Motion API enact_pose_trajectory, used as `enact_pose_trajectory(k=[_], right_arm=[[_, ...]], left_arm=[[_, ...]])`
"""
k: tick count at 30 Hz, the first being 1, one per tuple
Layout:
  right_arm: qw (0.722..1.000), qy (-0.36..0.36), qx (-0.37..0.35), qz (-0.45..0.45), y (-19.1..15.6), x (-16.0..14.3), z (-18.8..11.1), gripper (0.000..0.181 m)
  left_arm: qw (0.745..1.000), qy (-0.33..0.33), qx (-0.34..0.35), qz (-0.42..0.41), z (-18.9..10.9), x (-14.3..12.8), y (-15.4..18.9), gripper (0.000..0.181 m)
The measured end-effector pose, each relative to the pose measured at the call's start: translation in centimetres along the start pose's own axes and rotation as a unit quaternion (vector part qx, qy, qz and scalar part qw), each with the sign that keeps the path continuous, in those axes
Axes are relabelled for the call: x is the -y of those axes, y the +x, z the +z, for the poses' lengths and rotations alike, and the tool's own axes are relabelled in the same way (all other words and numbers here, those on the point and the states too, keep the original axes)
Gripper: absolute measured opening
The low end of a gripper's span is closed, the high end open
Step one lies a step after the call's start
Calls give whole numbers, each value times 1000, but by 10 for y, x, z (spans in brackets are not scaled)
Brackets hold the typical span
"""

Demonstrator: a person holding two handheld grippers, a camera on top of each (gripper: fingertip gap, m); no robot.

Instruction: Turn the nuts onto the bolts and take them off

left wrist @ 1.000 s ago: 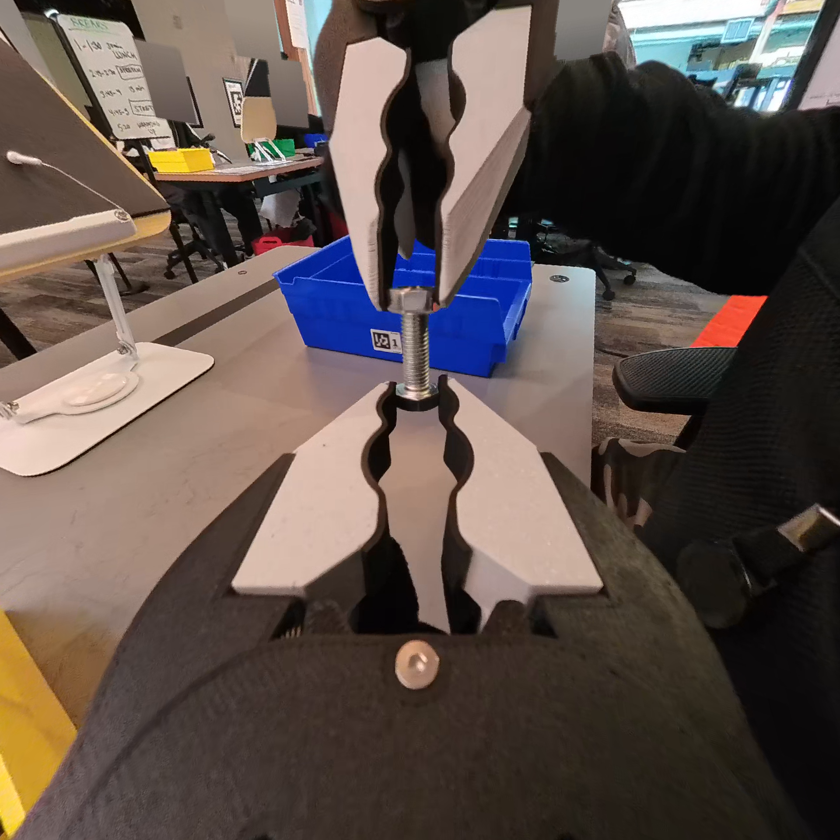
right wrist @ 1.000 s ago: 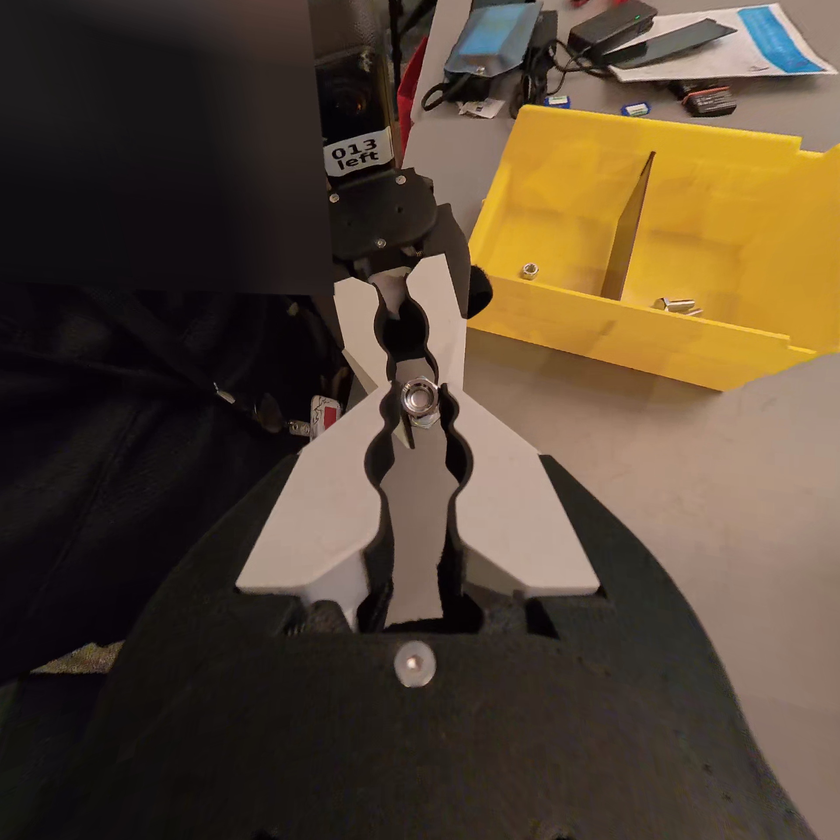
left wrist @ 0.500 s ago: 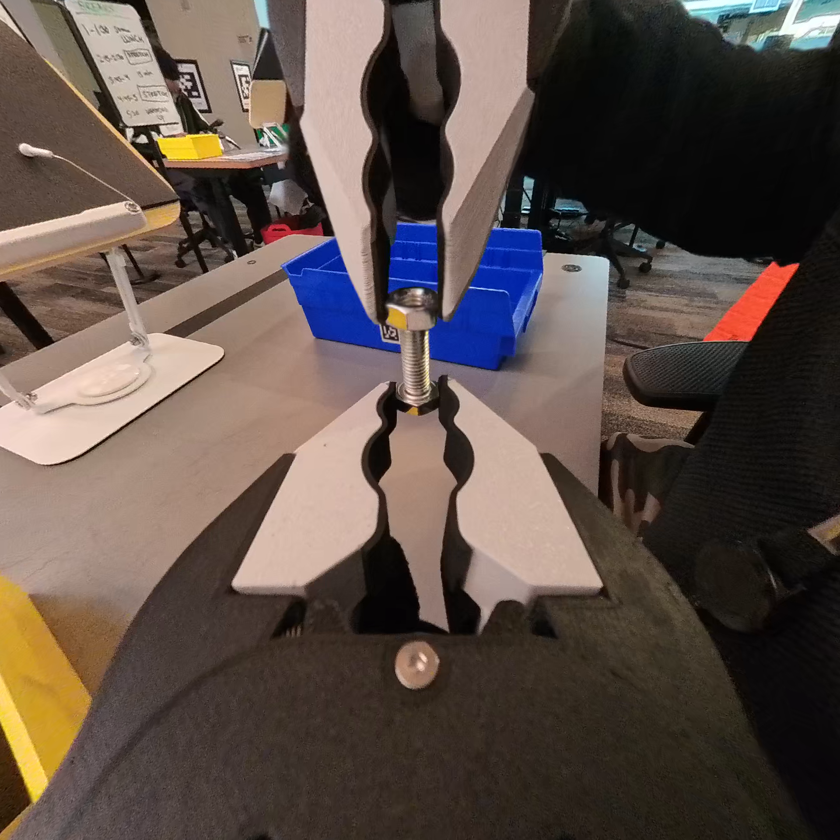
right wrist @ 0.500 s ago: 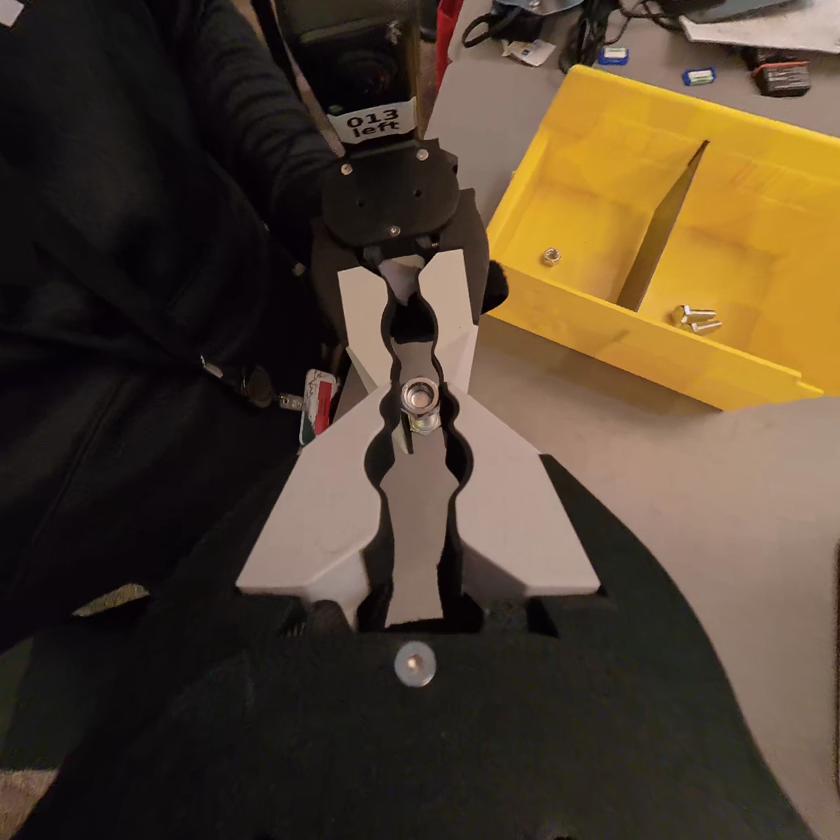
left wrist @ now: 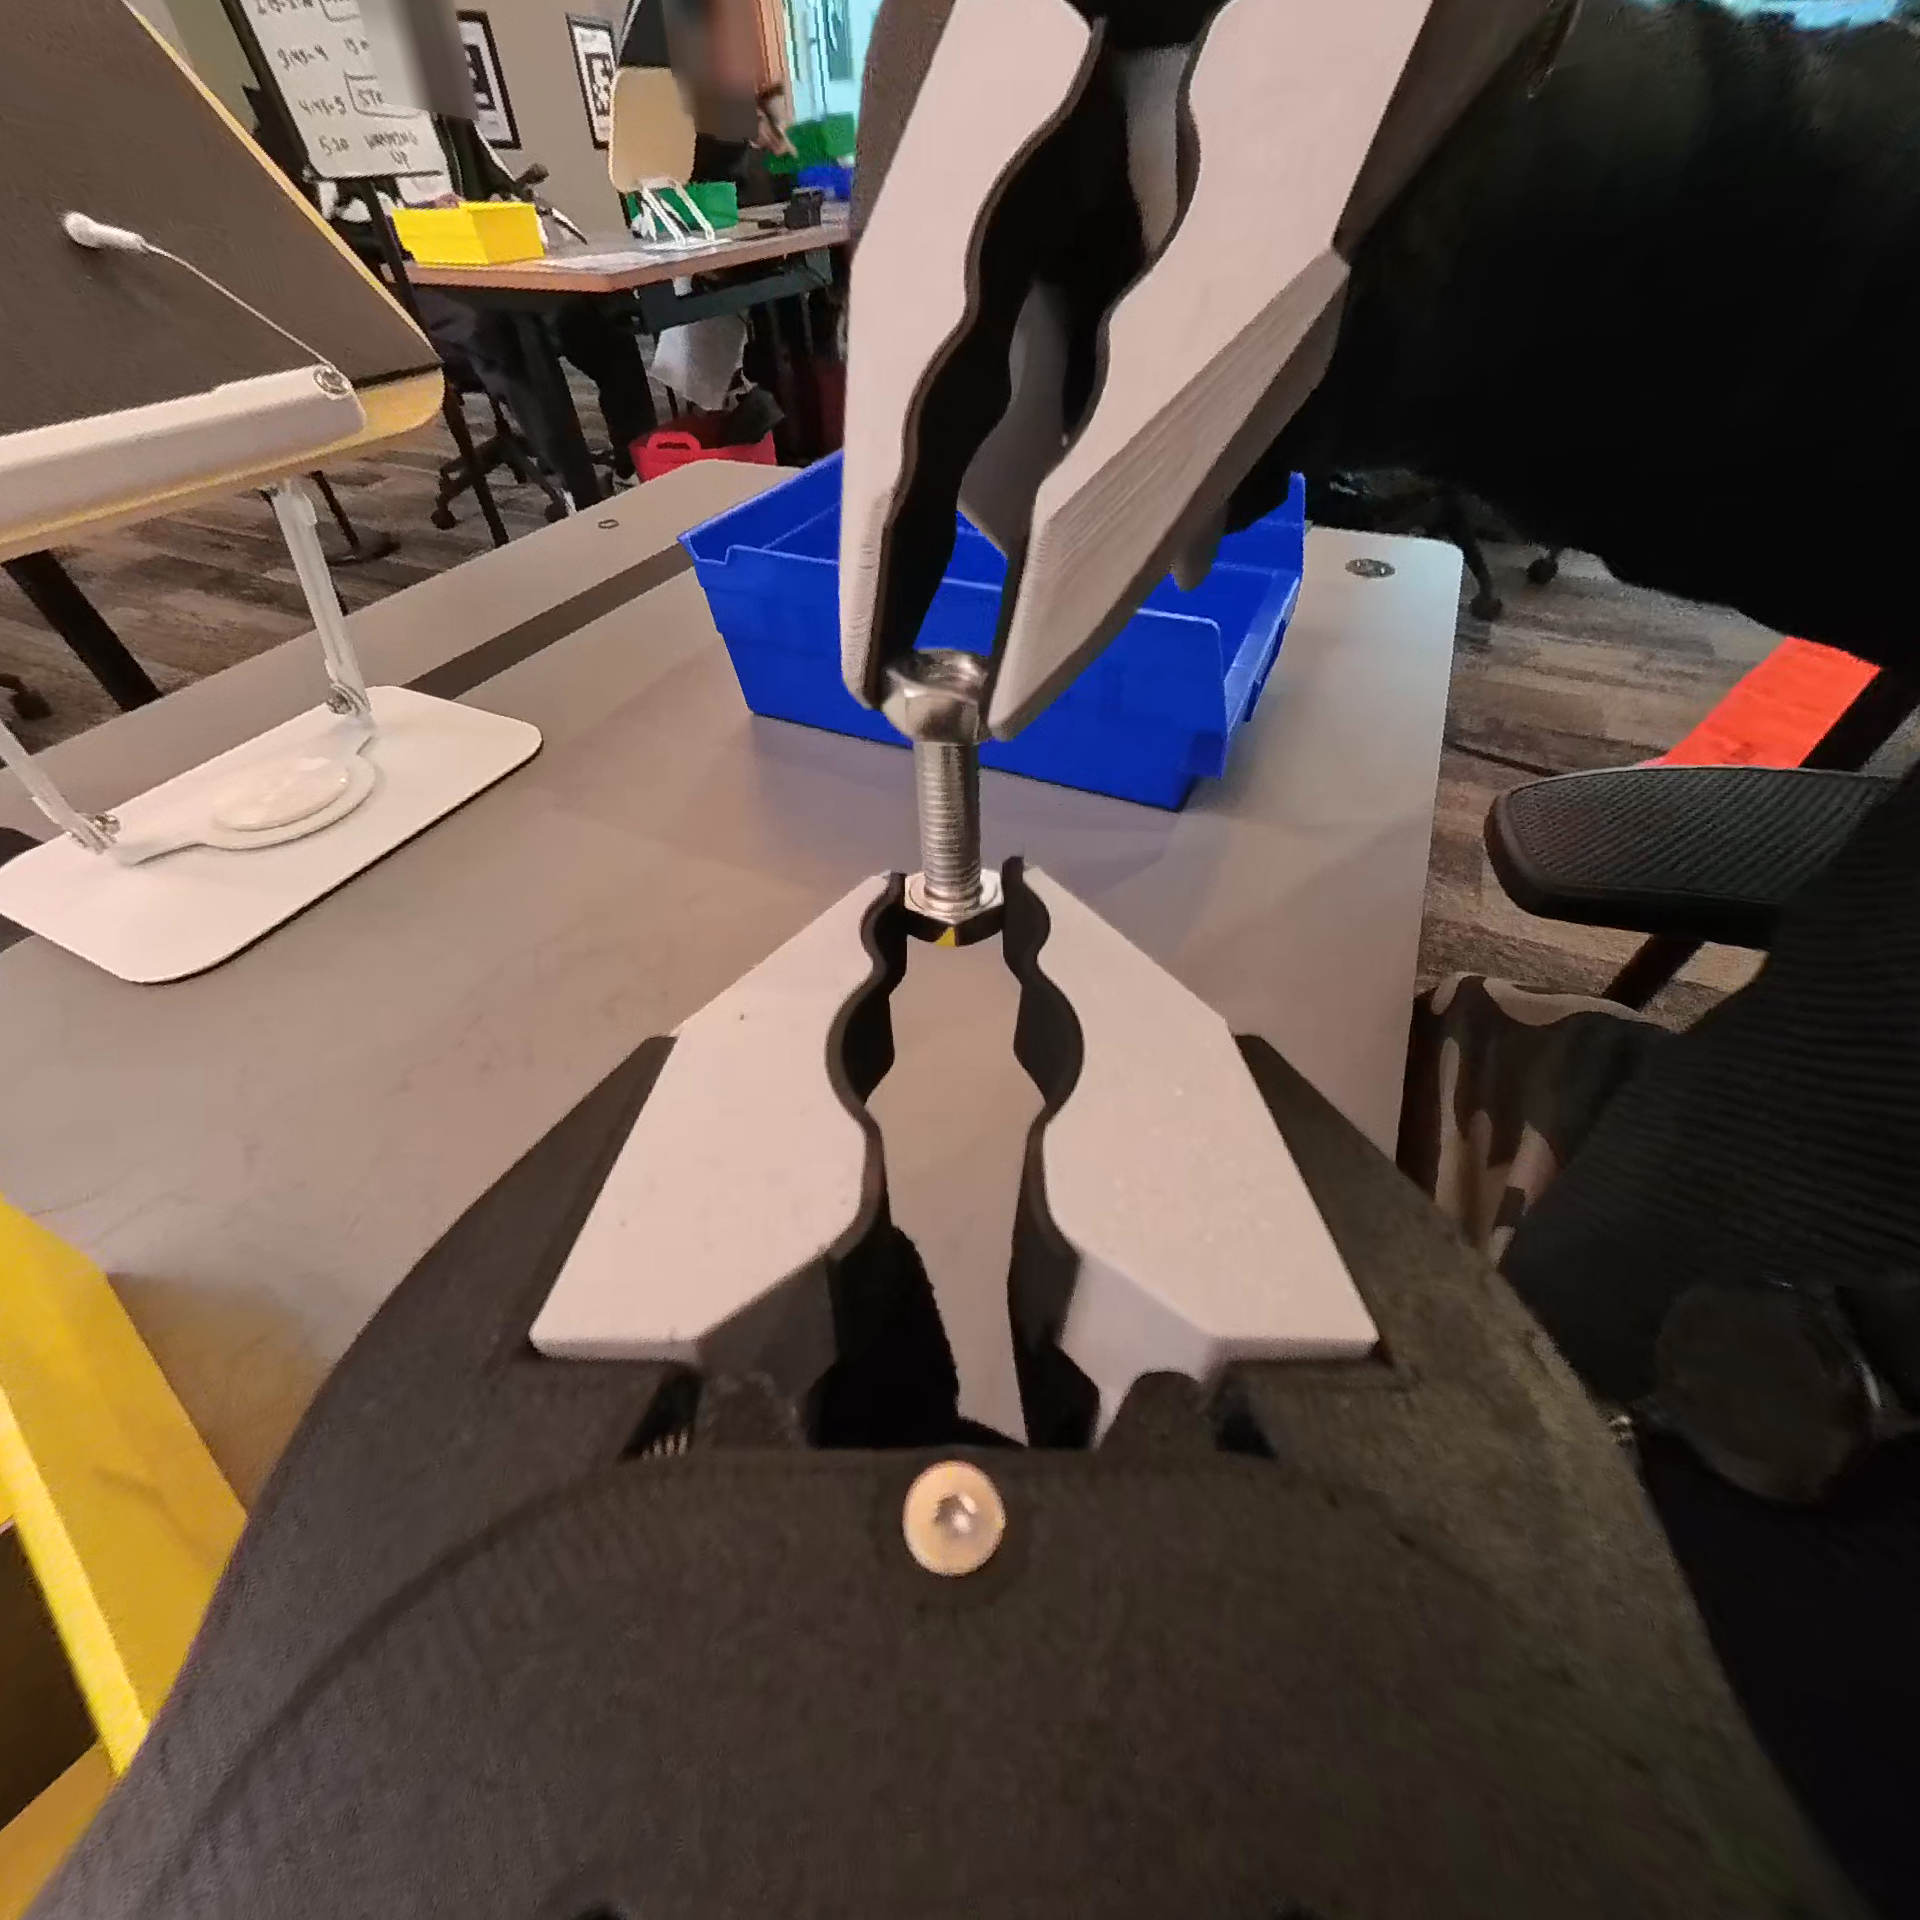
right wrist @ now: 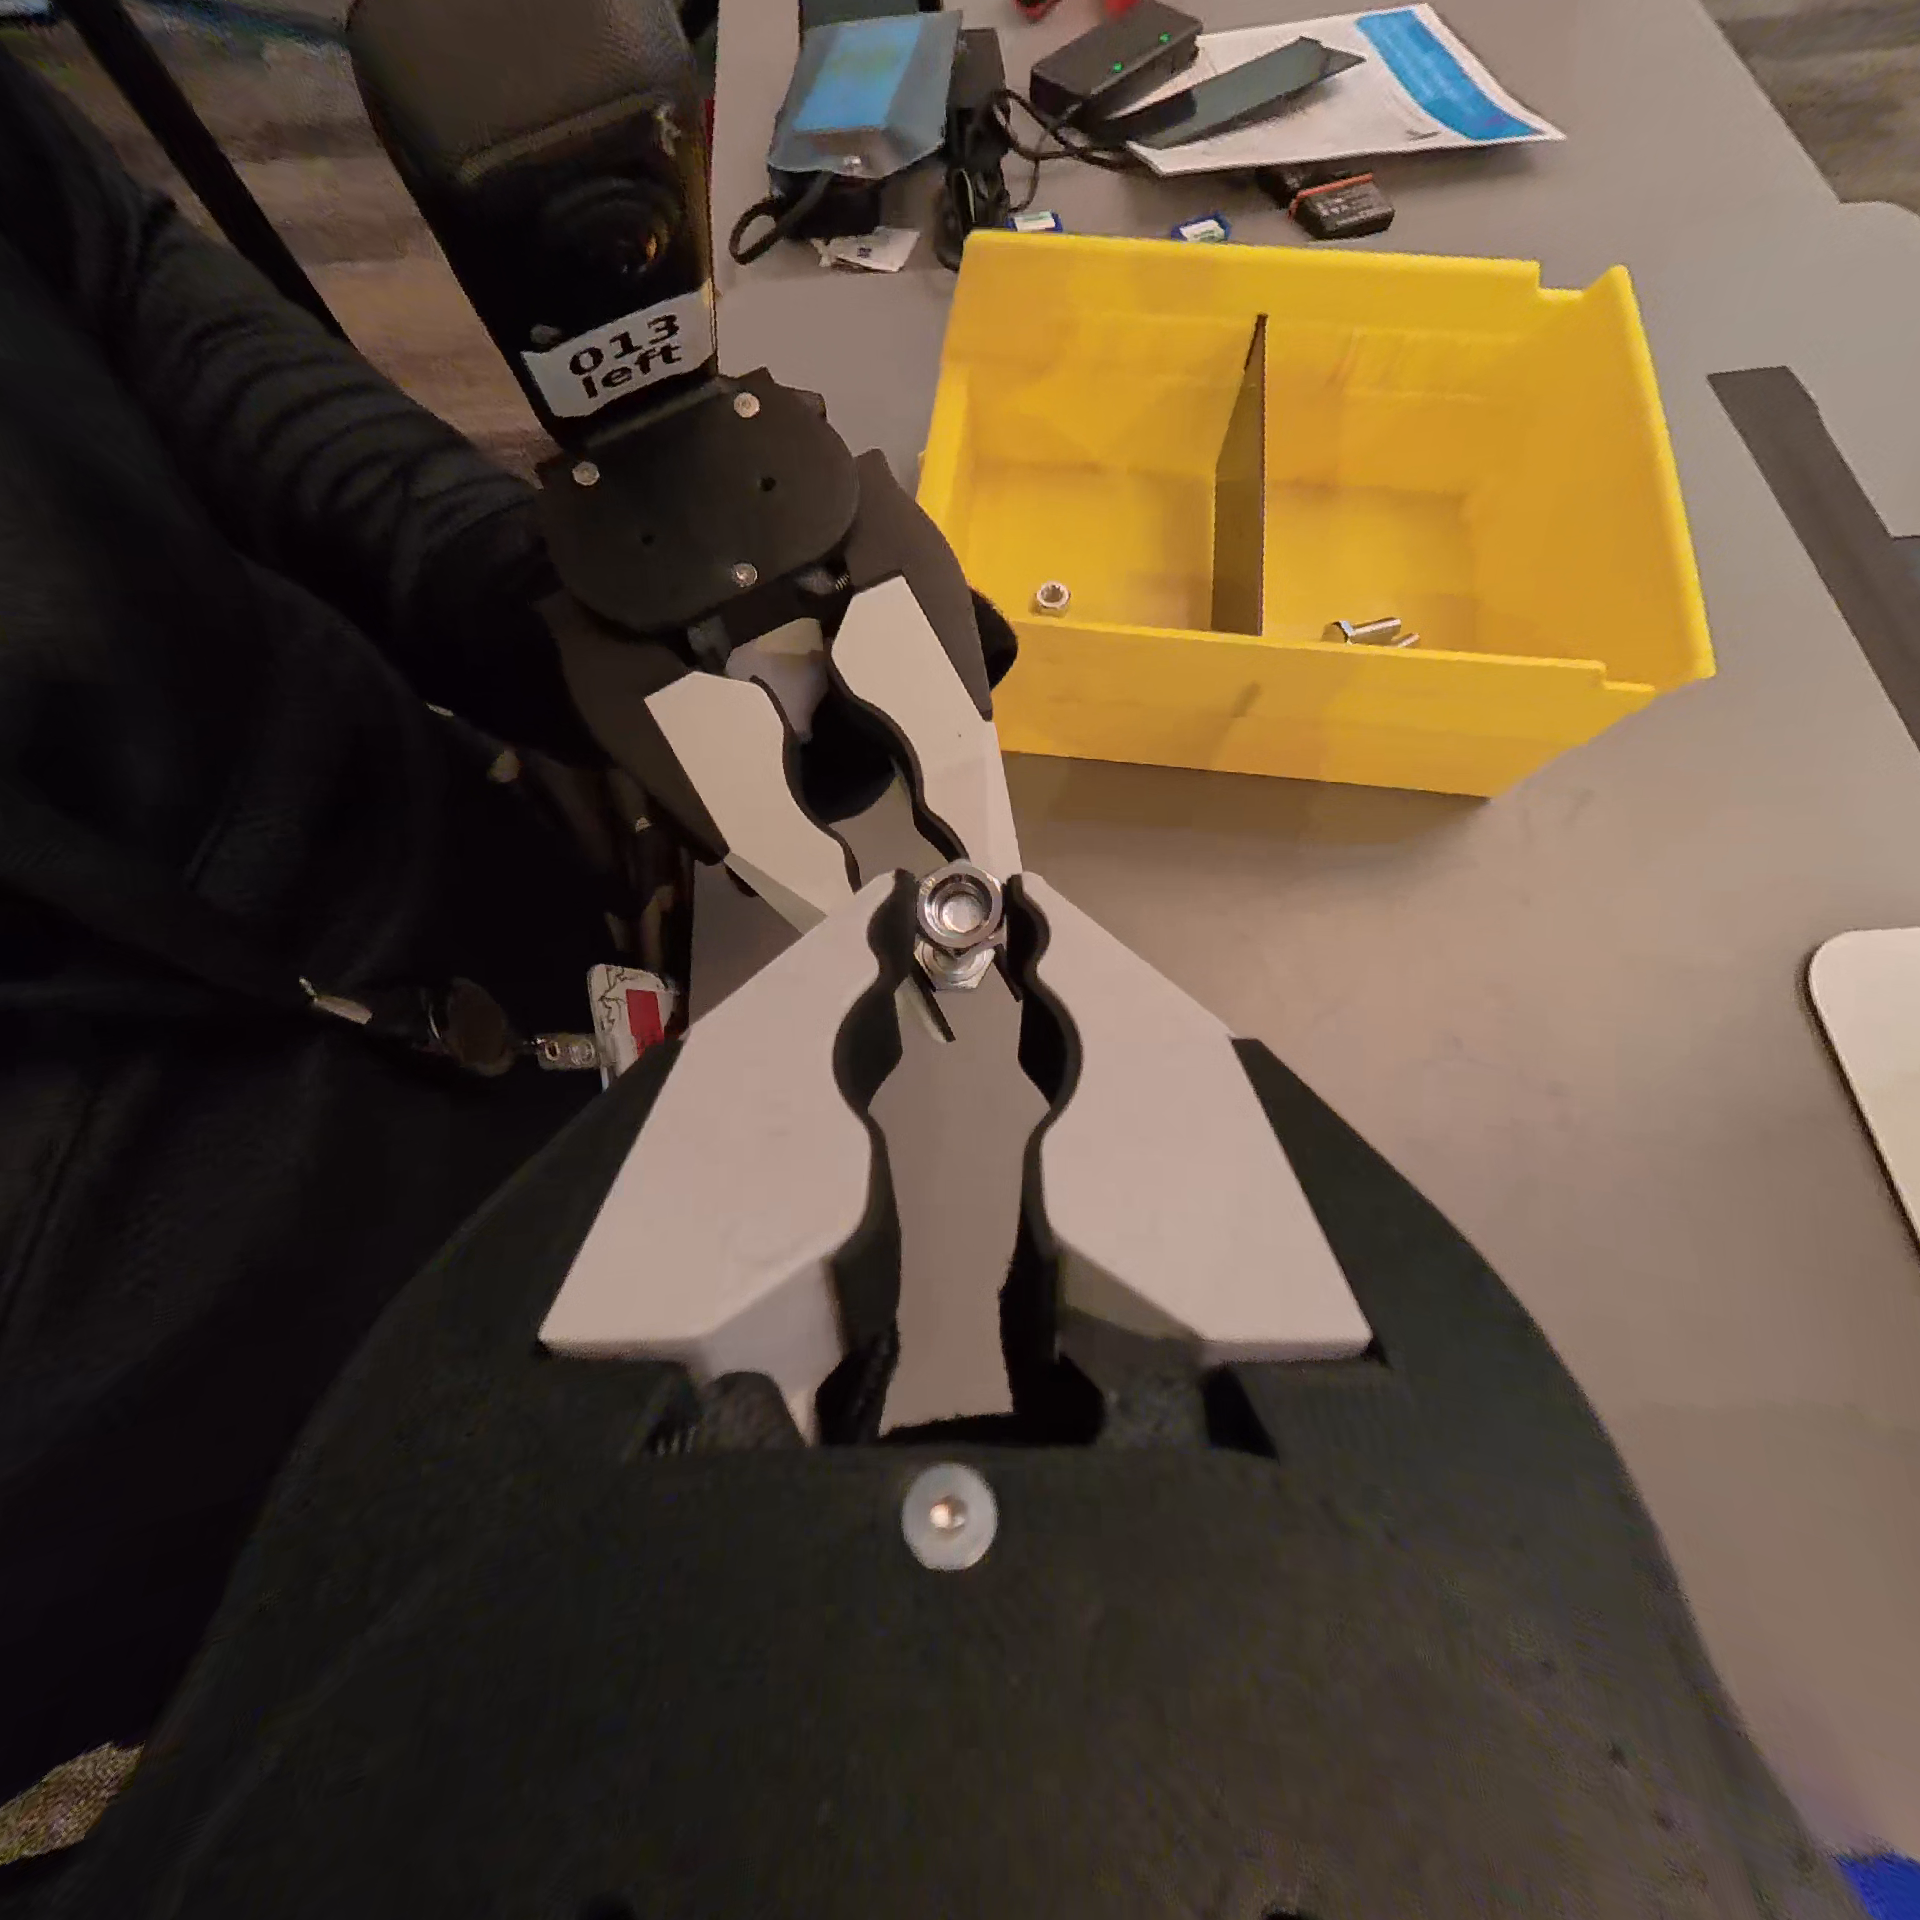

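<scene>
A silver bolt stands upright above the grey table. My left gripper is shut on the bolt's hex head at the lower end. My right gripper comes down from above and is shut on the nut at the bolt's top end. In the right wrist view my right gripper holds the nut seen end-on, with the left gripper's fingers below it. A loose nut and loose bolts lie in the yellow bin.
A blue bin stands behind the bolt. A white stand base is on the left of the table. A yellow bin edge is at the near left. Cables, chargers and papers lie beyond the yellow bin. A chair armrest is on the right. About 4 cm separates my left fingertips from my right.
My right gripper has twisted about the bolt's axis while shut on the nut, so the scene has turned in its view. The left gripper has kept its hold on the bolt.
</scene>
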State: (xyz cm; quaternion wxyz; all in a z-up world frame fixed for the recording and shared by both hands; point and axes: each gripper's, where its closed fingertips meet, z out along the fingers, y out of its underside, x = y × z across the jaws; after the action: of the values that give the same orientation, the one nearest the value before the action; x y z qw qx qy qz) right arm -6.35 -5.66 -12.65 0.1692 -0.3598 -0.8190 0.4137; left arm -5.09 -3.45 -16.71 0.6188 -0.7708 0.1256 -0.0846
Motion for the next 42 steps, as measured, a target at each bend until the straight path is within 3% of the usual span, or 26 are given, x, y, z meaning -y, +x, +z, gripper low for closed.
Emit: enact_pose_trajectory(k=[9,19,36,42], right_arm=[[995,-89,17,-39,-2,-17,-3,16],[999,23,13,31,2,-7,-1,16],[999,10,-6,37,3,-10,1,16],[996,65,21,55,1,-1,-3,16]], left_arm=[[999,-34,-5,15,8,-9,7,16],[1000,-11,3,-2,6,-4,2,16],[1000,-17,3,-8,8,-7,2,16],[999,13,-15,-28,5,2,5,16]])
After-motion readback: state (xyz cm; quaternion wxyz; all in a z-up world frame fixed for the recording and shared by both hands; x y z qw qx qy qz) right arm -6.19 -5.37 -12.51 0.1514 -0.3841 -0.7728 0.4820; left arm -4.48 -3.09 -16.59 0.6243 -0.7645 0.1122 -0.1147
